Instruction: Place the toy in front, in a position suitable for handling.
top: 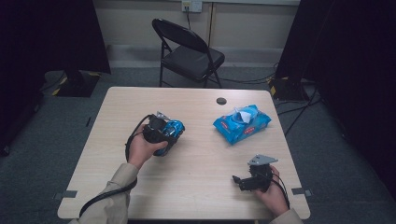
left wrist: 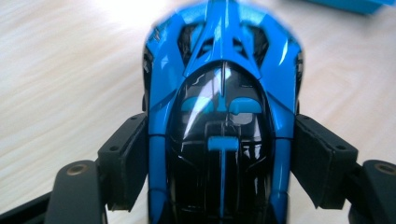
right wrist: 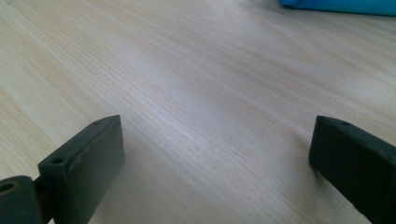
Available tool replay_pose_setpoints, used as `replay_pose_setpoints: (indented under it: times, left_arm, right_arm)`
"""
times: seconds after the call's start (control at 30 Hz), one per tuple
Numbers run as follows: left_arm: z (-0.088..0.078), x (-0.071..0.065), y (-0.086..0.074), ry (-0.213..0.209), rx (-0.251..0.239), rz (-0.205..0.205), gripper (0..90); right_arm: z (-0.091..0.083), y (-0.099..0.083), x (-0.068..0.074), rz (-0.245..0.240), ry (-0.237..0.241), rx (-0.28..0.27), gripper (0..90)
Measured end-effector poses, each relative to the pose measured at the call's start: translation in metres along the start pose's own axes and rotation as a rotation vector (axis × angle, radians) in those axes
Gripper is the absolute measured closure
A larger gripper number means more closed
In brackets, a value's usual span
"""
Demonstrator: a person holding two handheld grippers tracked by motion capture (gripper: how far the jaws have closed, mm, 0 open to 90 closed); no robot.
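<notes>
Car (left wrist: 224, 116), glossy blue plastic with a black glass-like canopy and sharp sculpted ribs, is sitting left of the wipes (top: 242, 122), a soft crinkly blue pack with its white flap peeled up. Both are resting on the pale wood-grain table (top: 196, 186), which is standing on grey carpet; a black folding chair (top: 189, 53) is waiting beyond the wipes by the far wall, dark curtains hanging either side. Left gripper (top: 161, 130) is clamping the car, its matte black pads (left wrist: 126, 158) pressing on both flanks, jaws spread fairly wide around the body. Right gripper (top: 252, 179) is resting nearer than the wipes, jaws gaping wide, gripping nothing, bare wood between them.
</notes>
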State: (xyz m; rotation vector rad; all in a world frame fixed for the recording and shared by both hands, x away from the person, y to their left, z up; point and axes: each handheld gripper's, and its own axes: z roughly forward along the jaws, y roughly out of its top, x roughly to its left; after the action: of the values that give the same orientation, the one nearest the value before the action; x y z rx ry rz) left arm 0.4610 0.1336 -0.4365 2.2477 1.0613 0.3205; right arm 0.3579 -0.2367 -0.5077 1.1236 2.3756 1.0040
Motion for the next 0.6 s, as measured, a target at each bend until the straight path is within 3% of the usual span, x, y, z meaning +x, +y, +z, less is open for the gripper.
replay_pose_setpoints:
  times: [0.17, 0.3, 0.6]
  left_arm:
    - [0.010, -0.023, 0.001, -0.050, 0.023, 0.050, 27.0]
    - [0.019, -0.033, 0.003, -0.050, 0.048, 0.086, 27.0]
    - [0.030, -0.037, 0.000, -0.056, 0.055, 0.081, 27.0]
  right_arm:
    - [0.000, 0.000, 0.000, -0.003, 0.002, 0.004, 1.8]
    - [0.000, 0.000, 0.000, -0.004, 0.002, 0.005, 1.8]
    - [0.000, 0.000, 0.000, -0.003, 0.003, 0.005, 1.7]
